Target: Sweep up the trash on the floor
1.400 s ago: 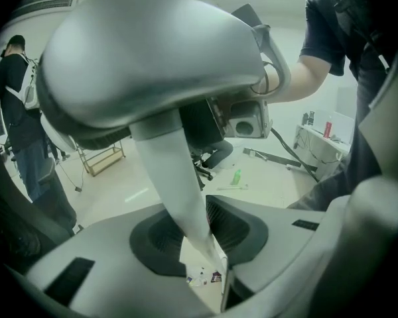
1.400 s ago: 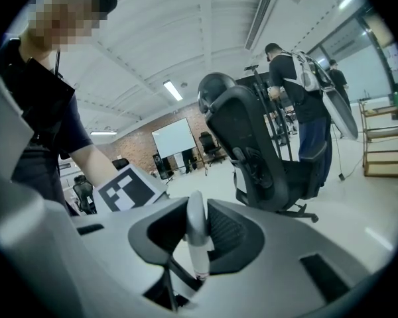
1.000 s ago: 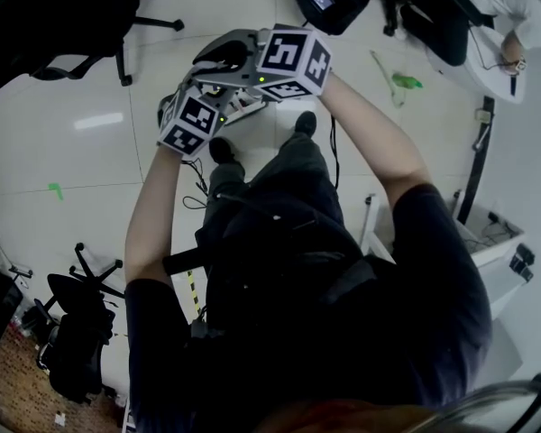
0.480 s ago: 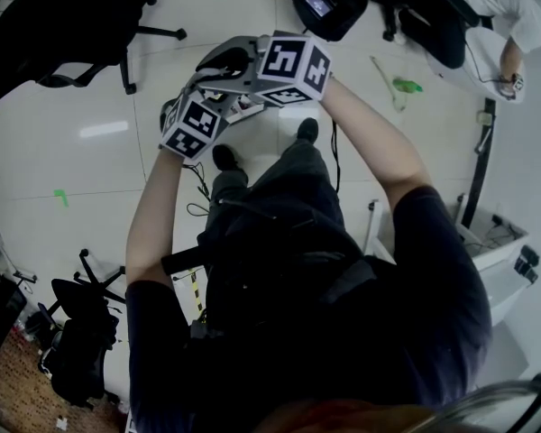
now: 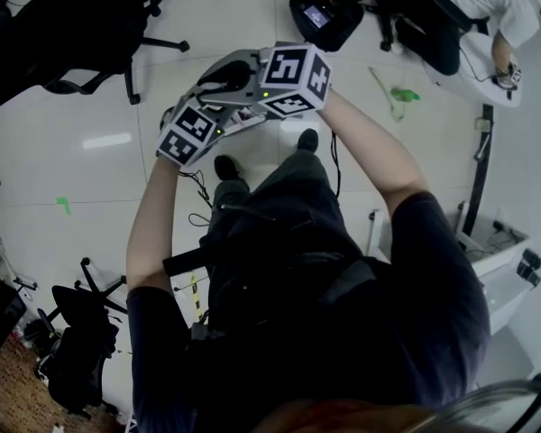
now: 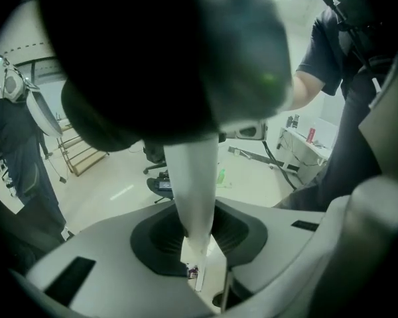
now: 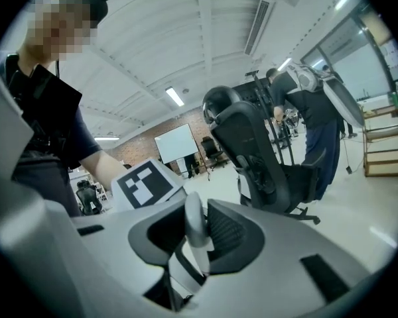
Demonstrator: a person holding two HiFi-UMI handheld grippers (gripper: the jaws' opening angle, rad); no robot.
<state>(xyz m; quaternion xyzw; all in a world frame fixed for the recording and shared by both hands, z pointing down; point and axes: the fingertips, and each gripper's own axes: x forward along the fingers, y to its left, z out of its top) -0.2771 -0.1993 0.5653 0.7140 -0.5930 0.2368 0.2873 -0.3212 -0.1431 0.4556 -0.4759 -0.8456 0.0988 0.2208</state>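
Both grippers hold one white handle in front of the person's body. In the left gripper view the white handle (image 6: 196, 191) runs up between the jaws of my left gripper (image 6: 200, 237), which is shut on it. My right gripper (image 7: 198, 234) is shut on the handle's rounded top end (image 7: 194, 225), with the left gripper's marker cube (image 7: 144, 184) just behind. In the head view the left gripper (image 5: 234, 117) sits below the right gripper (image 5: 209, 78); the handle's lower end is hidden. A green piece of litter (image 5: 404, 93) lies on the white floor at the upper right.
Black office chairs stand at the upper left (image 5: 81, 16) and lower left (image 5: 72, 332). A black device with a screen (image 5: 323, 14) sits ahead. Another person (image 5: 487, 12) crouches at the top right. A white stand (image 5: 496, 251) is on the right. Cables (image 5: 197, 186) trail by the feet.
Both grippers have risen slightly together with the handle in them. The view has shifted a little over the floor. Neither grip has changed.
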